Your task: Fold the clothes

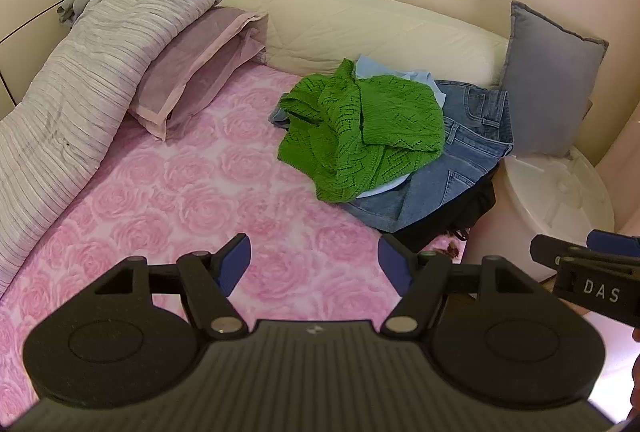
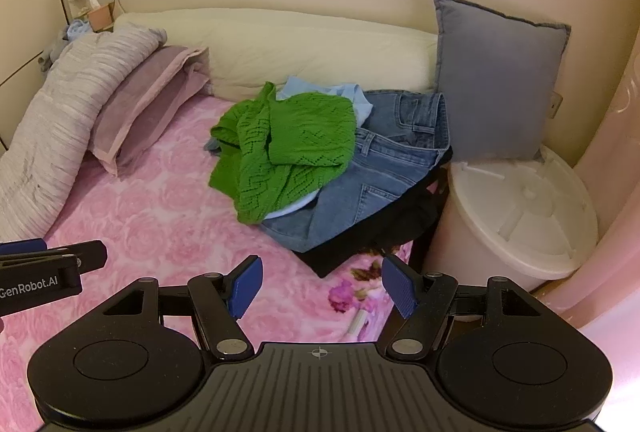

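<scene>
A pile of clothes lies at the far right of the bed. On top is a crumpled green knit sweater point(image 1: 360, 127) point(image 2: 288, 147). Under it are a light blue garment point(image 1: 400, 71) point(image 2: 344, 95), blue jeans point(image 1: 460, 159) point(image 2: 392, 155) and a black garment point(image 1: 452, 216) point(image 2: 380, 228). My left gripper point(image 1: 314, 264) is open and empty, held above the pink rose bedsheet point(image 1: 180, 199), short of the pile. My right gripper point(image 2: 322, 286) is open and empty, near the bed's right edge, also short of the pile. Each gripper shows at the edge of the other's view.
A striped grey duvet point(image 1: 88, 79) and a mauve pillow point(image 1: 196, 67) lie at the bed's left. A cream headboard point(image 1: 360, 27) runs along the back. A grey-blue cushion point(image 2: 496, 79) leans above a white round bin lid point(image 2: 520, 207) to the right of the bed.
</scene>
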Action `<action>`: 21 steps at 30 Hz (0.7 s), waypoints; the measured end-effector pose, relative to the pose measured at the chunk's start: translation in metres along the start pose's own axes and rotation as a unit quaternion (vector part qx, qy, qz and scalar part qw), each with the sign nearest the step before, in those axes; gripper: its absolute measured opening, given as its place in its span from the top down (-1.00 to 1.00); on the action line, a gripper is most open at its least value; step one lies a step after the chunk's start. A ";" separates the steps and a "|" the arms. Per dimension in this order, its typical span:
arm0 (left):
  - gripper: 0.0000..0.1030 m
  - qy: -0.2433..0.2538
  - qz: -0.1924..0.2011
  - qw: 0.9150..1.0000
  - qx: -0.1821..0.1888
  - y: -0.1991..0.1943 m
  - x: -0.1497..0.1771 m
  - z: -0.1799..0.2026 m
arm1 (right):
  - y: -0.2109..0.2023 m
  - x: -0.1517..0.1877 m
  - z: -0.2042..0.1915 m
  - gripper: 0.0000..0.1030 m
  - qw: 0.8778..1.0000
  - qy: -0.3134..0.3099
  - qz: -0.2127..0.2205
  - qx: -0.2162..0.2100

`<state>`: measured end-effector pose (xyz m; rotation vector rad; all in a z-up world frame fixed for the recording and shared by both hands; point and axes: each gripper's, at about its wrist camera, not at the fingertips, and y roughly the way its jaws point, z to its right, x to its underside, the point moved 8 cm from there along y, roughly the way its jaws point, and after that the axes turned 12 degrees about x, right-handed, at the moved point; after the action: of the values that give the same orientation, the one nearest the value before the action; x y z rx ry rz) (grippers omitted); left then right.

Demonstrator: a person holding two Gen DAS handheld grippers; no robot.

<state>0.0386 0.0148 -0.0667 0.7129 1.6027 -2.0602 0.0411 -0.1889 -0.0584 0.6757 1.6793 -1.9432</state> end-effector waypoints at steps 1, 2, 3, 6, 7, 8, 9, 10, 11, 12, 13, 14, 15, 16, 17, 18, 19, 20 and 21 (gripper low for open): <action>-0.30 0.000 0.000 1.000 0.000 0.000 0.001 0.000 | 0.000 0.000 -0.001 -0.35 1.000 0.000 0.000 0.000; -0.30 0.000 0.000 1.000 0.000 0.000 0.001 0.000 | 0.000 0.000 -0.002 -0.35 1.000 0.000 -0.001 0.001; -0.30 0.000 0.000 1.000 0.001 0.000 0.001 -0.001 | 0.000 0.000 -0.003 -0.35 1.000 0.000 -0.001 0.001; -0.30 0.000 0.000 1.000 0.001 0.000 0.001 -0.001 | 0.000 0.000 -0.004 -0.35 1.000 -0.002 -0.001 0.001; -0.30 0.000 0.000 1.000 0.002 -0.001 0.001 -0.001 | 0.000 0.000 -0.003 -0.35 1.000 -0.002 -0.001 0.001; -0.30 0.000 0.000 1.000 0.002 -0.001 0.000 -0.002 | 0.000 0.000 -0.004 -0.35 1.000 -0.001 -0.001 0.002; -0.30 0.000 0.000 1.000 0.002 -0.001 0.000 -0.002 | 0.000 0.000 -0.006 -0.35 1.000 -0.001 -0.002 0.003; -0.30 0.000 0.000 1.000 0.002 -0.001 0.000 -0.002 | 0.000 0.000 -0.007 -0.35 1.000 0.000 -0.002 0.004; -0.30 0.000 0.000 1.000 0.002 -0.001 0.000 -0.002 | -0.001 0.000 -0.008 -0.35 1.000 0.001 -0.003 0.005; -0.30 0.001 0.000 1.000 0.003 -0.001 0.000 -0.003 | 0.000 0.001 -0.007 -0.35 1.000 0.002 -0.003 0.005; -0.30 0.001 0.000 1.000 0.004 -0.001 0.000 -0.002 | 0.000 0.001 -0.006 -0.35 1.000 0.002 -0.003 0.006; -0.30 0.002 -0.001 1.000 0.005 -0.001 0.000 -0.002 | 0.000 0.001 -0.005 -0.35 1.000 0.002 -0.003 0.006; -0.30 0.002 -0.001 1.000 0.005 -0.001 0.000 -0.002 | 0.000 0.001 -0.005 -0.35 1.000 0.003 -0.003 0.006; -0.30 0.003 -0.001 1.000 0.005 -0.001 0.000 -0.001 | 0.000 0.001 -0.005 -0.35 1.000 0.003 -0.003 0.007; -0.30 0.004 -0.001 1.000 0.005 0.000 0.000 -0.001 | -0.002 0.001 -0.009 -0.35 1.000 0.005 -0.003 0.010; -0.30 0.004 -0.001 1.000 0.006 0.000 0.000 0.000 | -0.003 0.000 -0.009 -0.35 1.000 0.005 -0.002 0.011; -0.30 0.005 -0.001 1.000 0.006 0.000 0.000 0.001 | -0.003 0.000 -0.009 -0.35 1.000 0.005 -0.002 0.011; -0.30 0.005 -0.001 1.000 0.006 0.000 0.001 0.001 | -0.002 0.000 -0.008 -0.35 1.000 0.005 -0.002 0.011; -0.30 0.006 -0.001 1.000 0.005 0.000 0.002 0.001 | -0.002 0.000 -0.006 -0.35 1.000 0.006 -0.003 0.011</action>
<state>0.0373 0.0139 -0.0676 0.7293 1.6005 -2.0709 0.0403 -0.1823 -0.0579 0.6931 1.6703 -1.9679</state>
